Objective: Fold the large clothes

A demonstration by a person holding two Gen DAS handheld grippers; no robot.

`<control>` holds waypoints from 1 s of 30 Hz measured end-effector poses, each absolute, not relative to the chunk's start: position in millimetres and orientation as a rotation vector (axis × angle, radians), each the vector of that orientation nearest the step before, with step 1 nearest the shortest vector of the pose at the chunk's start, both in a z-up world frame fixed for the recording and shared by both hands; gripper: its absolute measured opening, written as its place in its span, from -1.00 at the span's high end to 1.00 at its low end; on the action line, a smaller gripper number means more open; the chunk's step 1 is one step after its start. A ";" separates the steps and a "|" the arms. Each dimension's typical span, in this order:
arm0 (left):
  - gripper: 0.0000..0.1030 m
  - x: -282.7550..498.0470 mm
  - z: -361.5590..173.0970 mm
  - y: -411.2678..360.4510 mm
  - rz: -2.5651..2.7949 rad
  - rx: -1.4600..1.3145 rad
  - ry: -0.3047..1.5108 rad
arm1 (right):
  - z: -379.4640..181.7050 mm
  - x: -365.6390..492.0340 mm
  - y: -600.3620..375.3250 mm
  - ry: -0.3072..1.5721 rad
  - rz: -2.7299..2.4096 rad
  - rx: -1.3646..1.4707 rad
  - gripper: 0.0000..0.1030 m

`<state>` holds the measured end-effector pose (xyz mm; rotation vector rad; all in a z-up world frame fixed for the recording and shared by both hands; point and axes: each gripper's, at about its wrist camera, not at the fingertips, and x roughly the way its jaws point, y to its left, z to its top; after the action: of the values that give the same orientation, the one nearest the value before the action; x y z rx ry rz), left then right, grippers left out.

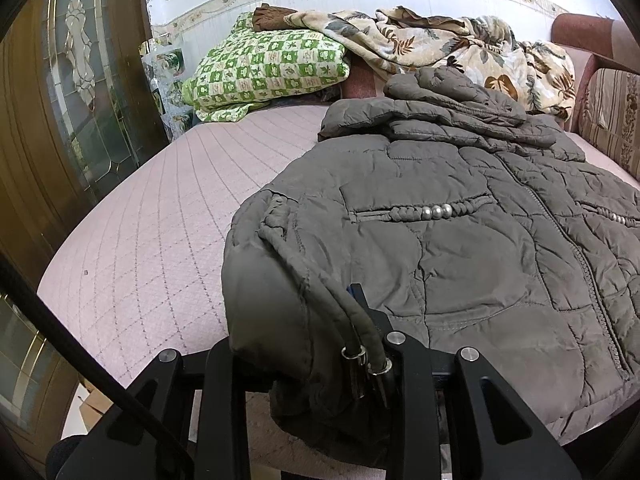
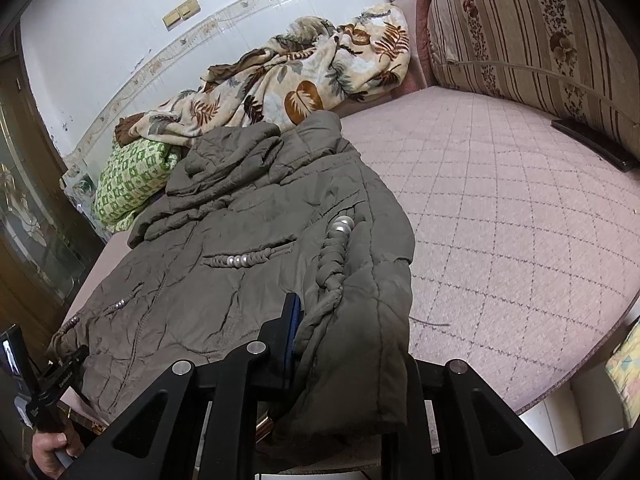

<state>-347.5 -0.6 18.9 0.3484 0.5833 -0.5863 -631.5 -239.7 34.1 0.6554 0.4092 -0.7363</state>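
Observation:
A grey-brown quilted jacket (image 1: 460, 240) lies front up on a pink quilted bed (image 1: 160, 220), hood towards the far wall. My left gripper (image 1: 320, 344) is shut on the jacket's left hem corner, its drawstrings (image 1: 364, 356) draped over one finger. In the right wrist view my right gripper (image 2: 340, 352) is shut on the jacket's (image 2: 240, 240) right hem corner, which hangs over the bed's (image 2: 520, 220) near edge. The left gripper also shows at the lower left of the right wrist view (image 2: 60, 376).
A green checked pillow (image 1: 268, 64) and a leaf-patterned blanket (image 1: 440, 44) lie at the bed's far end. A striped cushion (image 2: 540, 40) lines the right side, with a dark flat object (image 2: 592, 144) below it. A glazed wooden door (image 1: 72, 92) stands at left.

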 end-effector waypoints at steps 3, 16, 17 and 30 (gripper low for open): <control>0.46 -350.6 24.3 3.1 -0.593 0.341 0.570 | 38.5 -635.8 -237.9 0.386 -0.732 0.661 0.60; 0.49 -353.9 64.3 19.4 -0.626 0.264 0.519 | 73.8 -649.3 -226.0 0.286 -0.672 0.636 0.62; 0.49 -354.4 67.9 20.5 -0.629 0.263 0.511 | 77.9 -650.0 -225.7 0.279 -0.667 0.634 0.62; 0.49 -329.8 135.0 6.1 -0.658 0.179 0.428 | 139.0 -639.9 -243.9 0.179 -0.599 0.599 0.62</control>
<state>-329.8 6.1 135.0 0.1785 0.4280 -0.6576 -639.9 -243.9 139.0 0.5988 0.1789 -0.5987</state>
